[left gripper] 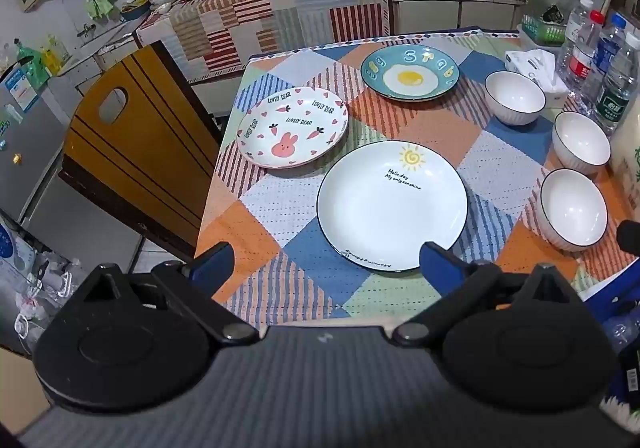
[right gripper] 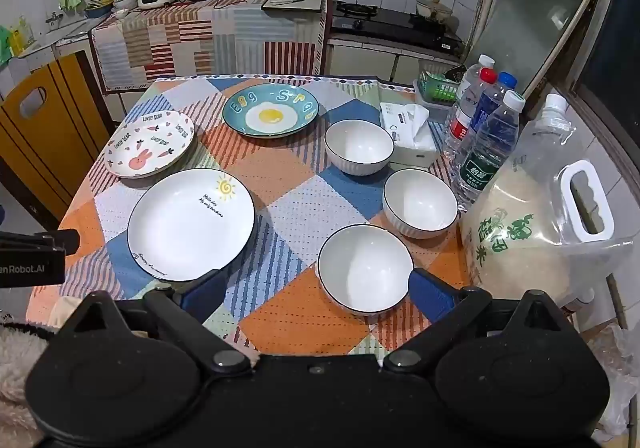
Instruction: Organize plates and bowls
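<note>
The left tool (left gripper: 326,262) hangs above the near edge of the worktop (left gripper: 452,128) with its blue fingers (left gripper: 216,262) spread wide and nothing between them; it tilts down toward the dishes. The right tool (right gripper: 316,290) is likewise spread wide and empty, tilted down over the near right part of the checked cloth.

Just ahead of the left tool lies the white sun plate (left gripper: 392,206), flat on the cloth, its near rim partly behind the tool's right finger. Beyond it to the left sits the pink rabbit plate (left gripper: 292,132), and farther back the teal egg plate (left gripper: 409,73); the three plates lie apart from one another, none stacked.

In the right wrist view the nearest white bowl (right gripper: 365,268) stands upright just ahead of the right tool, its near rim lying between the two spread fingers in the picture, with no pad pressing on it. Behind it to the right stands a second white bowl (right gripper: 420,202), and farther back a third white bowl (right gripper: 359,146). All three are upright, empty and separate, in a loose line along the right side of the worktop.

Past the bowls, a tissue box (right gripper: 408,132) sits near the far bowl, with several water bottles (right gripper: 484,144) beside it, a green basket (right gripper: 436,88) behind, and a large clear jug of rice (right gripper: 528,224) at the right edge. A yellow chair (left gripper: 132,152) stands at the worktop's left side.
</note>
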{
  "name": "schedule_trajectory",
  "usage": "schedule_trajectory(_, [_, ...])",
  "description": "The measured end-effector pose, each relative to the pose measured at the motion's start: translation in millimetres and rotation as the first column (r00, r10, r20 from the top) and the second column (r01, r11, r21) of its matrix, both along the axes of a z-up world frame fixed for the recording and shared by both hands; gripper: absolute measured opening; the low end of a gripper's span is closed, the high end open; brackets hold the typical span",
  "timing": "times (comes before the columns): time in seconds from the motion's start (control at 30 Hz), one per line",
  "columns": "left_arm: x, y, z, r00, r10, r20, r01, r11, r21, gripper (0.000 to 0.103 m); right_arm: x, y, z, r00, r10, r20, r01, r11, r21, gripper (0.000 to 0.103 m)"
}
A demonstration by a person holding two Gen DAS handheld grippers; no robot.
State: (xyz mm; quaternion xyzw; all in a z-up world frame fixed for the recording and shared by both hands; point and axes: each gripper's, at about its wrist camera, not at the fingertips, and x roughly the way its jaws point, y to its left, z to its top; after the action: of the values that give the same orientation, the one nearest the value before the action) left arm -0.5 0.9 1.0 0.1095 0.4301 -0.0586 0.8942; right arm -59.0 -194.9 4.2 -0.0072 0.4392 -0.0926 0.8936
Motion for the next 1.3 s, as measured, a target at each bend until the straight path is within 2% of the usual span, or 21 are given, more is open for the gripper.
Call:
schedule_trajectory(0.3, [4.8,3.5,-0.9,1.0,-0.015,-0.014,0.015,1.0,-0.013,0.1,-1.4,1.3,1.8,1.0,-0.006,0.02,0.007,1.0,-0.029,0.1])
schedule_trajectory(0.43, [0.4,2.7,-1.9,1.0,-0.016,0.011,0.016,1.0,-0.012,0.1,-2.6,-1.6,0.1,1.0,0.0,0.03,0.0,1.0,-0.007,0.1])
schedule_trajectory(1.03, [3.7,8.1,-3.6,1.0,0.021,-0.009,-0.022,0.994,-0.104,0.1,-4.4,-1.8,-1.8,0.999,-0.02,0.048,0.02,1.0,-0.004,0.1])
schedule_trajectory(1.3, [-0.9,8.7,-1.4,0.999,0.031,0.008,-0.03,0.996,-0.084,0.1,-5.7,-1.6,-1.9,0.998,-0.022,0.056,0.023,1.0,-0.012,0.1])
